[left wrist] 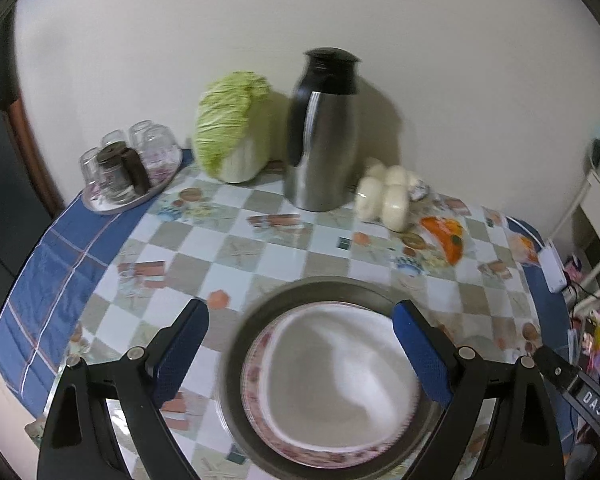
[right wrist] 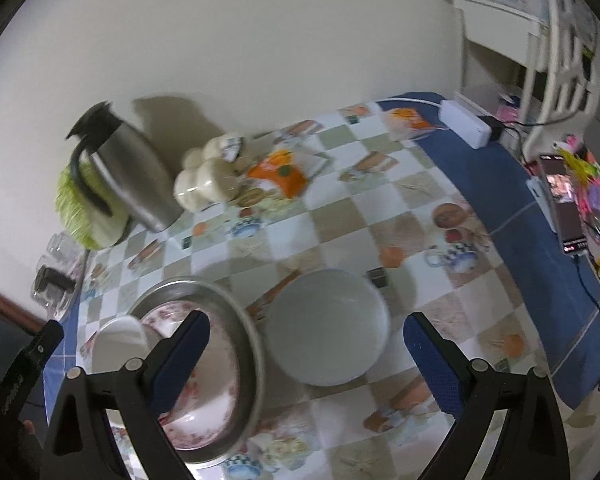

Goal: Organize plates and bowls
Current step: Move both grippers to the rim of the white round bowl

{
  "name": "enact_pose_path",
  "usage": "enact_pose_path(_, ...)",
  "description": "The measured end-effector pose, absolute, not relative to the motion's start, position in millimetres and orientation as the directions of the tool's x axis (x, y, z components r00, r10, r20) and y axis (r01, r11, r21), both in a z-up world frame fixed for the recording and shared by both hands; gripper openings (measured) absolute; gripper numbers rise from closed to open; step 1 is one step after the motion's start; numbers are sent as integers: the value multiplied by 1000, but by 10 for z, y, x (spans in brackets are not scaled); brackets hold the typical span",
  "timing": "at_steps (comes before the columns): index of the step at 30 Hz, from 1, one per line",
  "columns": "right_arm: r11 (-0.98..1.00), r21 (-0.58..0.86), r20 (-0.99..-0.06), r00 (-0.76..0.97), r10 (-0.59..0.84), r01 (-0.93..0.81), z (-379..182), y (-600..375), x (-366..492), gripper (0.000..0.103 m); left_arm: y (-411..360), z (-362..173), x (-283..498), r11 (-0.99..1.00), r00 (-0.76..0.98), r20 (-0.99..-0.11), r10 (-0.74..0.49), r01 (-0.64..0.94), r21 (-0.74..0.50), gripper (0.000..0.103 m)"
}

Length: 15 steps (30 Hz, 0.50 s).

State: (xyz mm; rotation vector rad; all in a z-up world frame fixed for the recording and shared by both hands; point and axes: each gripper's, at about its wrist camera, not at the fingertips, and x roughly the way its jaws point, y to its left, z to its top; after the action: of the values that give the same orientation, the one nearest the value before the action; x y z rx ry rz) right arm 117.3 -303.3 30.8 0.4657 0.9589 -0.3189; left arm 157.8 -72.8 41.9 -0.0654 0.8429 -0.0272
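1. The left gripper (left wrist: 300,332) is being held wide open over the stack, nothing gripped. Its blue pads are sitting either side of the white bowl (left wrist: 340,368), which is resting on the floral plate (left wrist: 260,420), itself inside the metal tray (left wrist: 236,360).
2. The right gripper (right wrist: 306,344) is also being held fully open w/ nothing in it, jaws framing the upturned white bowl (right wrist: 328,328) lying rim-down on the table (right wrist: 400,208), just beside the tray (right wrist: 244,328).
3. Risk: the upturned bowl is being approached w/ its smooth rounded base on top; if it's pinched high on the curve, it's prob. being squeezed out of the pads & dropped.
4. Risk: the left-side jaw of the right gripper is being carried close over the tray rim; if lowered as is, the tray is likely being clipped & the stack jolted.
5. Risk: the bowl on the plate looks off-centre & a bit tilted (blurred, can't tell exactly); a 2nd bowl being set on it could be sliding off.
6. Risk: both views are being smeared by motion, so speed is prob. too high for crockery; chipping is being invited on contact.
7. The thermos (left wrist: 324,132) & glasses (left wrist: 140,152) are standing well apart at the wall, so little danger is being posed there.
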Motion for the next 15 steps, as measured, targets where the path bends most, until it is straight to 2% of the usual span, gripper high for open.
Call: enact_pose_path(15, 787, 224, -858, 499, -120, 575, 135, -3792, 964, 99, -1620, 327, 1484, 978, 641, -745, -184, 194, -75, 94)
